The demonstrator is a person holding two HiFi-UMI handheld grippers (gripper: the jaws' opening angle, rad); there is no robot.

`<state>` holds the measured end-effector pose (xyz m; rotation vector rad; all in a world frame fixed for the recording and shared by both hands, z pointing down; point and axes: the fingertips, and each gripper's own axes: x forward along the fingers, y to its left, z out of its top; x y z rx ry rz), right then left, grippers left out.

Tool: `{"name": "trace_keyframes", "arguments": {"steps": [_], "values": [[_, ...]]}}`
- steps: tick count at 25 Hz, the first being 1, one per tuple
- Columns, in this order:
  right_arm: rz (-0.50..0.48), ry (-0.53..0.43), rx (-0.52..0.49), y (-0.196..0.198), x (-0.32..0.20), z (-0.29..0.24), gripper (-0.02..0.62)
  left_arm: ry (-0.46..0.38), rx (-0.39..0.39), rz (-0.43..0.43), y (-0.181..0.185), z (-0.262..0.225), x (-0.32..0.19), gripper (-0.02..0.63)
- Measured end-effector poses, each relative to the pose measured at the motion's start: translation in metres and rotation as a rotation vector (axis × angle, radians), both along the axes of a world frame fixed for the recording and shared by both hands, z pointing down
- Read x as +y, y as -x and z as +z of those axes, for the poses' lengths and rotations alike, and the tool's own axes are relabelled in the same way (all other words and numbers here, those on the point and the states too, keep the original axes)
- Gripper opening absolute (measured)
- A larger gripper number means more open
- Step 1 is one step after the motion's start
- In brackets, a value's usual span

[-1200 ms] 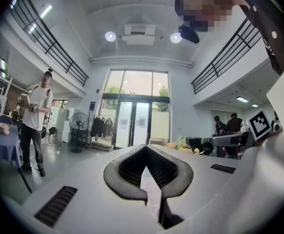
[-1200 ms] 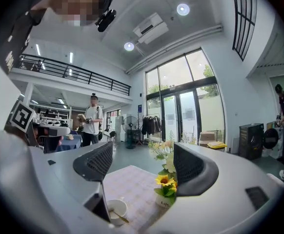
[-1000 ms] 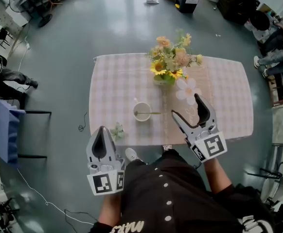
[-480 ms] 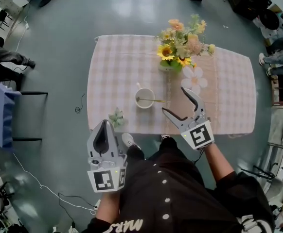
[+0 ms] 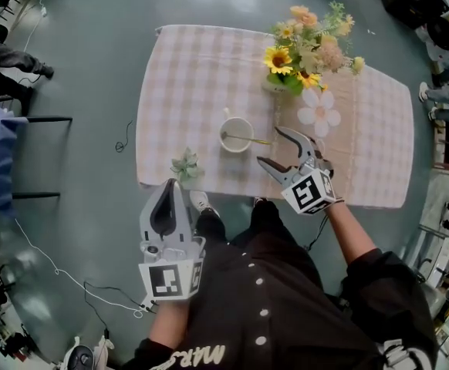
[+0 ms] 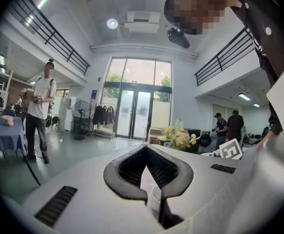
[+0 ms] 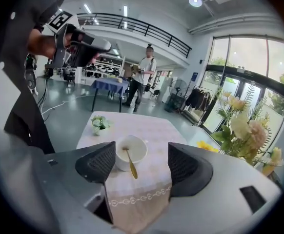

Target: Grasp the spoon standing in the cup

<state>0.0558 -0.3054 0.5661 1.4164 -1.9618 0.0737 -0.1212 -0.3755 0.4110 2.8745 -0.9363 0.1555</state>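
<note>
Right gripper (image 5: 269,146): wide open, jaws just closing slightly, empty, just right of spoon (image 5: 249,139) in cup (image 7: 138,150). Left gripper (image 5: 168,185): closed, empty.

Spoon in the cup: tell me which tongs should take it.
Right. The right tongs are over the table, open, aimed at the spoon and cup. The jaws have just been closing slightly, with nothing between them yet. The left tongs are shut and farther back, by the table's near edge.
</note>
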Motion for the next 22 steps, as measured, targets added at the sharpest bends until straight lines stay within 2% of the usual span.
{"name": "trace_keyframes", "arguments": {"steps": [3,7,10,17,22], "values": [[-0.039,0.034,0.023,0.003,0.000,0.017,0.297,0.018,0.001,-0.006,0.004,0.007,0.001,0.017],[-0.063,0.063,0.029,0.003,-0.002,0.037,0.276,0.037,-0.011,-0.011,0.007,0.016,0.003,0.017],[-0.091,0.077,0.075,0.002,-0.002,0.050,0.256,0.047,-0.016,-0.016,0.008,0.021,0.005,0.017],[-0.213,0.079,0.310,0.002,-0.001,0.078,0.186,0.083,-0.024,-0.042,0.012,0.030,0.002,0.017],[-0.333,0.052,0.571,0.001,0.003,0.092,0.135,0.097,-0.027,-0.049,0.012,0.035,0.001,0.017]]}}
